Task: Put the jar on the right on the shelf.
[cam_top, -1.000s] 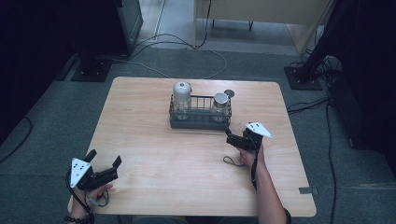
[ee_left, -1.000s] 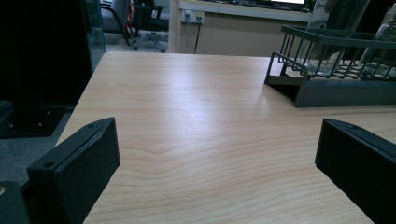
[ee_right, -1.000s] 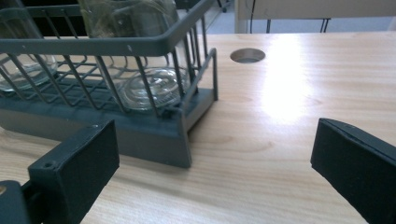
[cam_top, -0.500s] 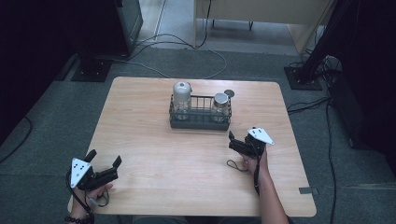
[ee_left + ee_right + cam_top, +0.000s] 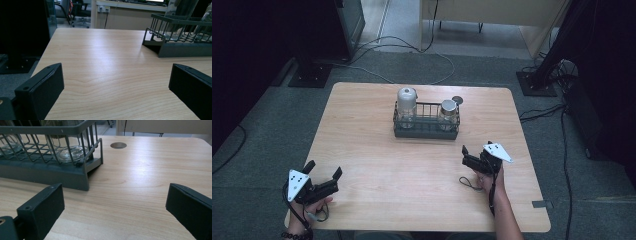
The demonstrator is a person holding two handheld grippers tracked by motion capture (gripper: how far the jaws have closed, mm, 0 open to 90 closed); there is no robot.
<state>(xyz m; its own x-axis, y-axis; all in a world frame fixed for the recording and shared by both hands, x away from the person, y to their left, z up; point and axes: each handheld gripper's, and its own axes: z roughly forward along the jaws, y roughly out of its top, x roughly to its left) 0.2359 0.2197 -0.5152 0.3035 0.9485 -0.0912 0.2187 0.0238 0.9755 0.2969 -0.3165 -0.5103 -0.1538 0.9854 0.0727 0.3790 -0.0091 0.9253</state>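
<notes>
Wire rack, dark grey, stands on the far middle of the wooden table, with two glass jars upright inside it. One jar with a domed silver lid fills the rack's left end, and a shorter jar sits at its right end. Just beyond the rack's far right corner lies a small round cable hole in the tabletop.

At the near left corner of the table the left gripper rests in a hand, its jaws spread wide apart with nothing between them, well away from the rack. On the right side the right gripper is held low over the table, near the rack's near right corner, jaws likewise parted and empty. From the right gripper view, the rack's corner is close ahead on the left.
</notes>
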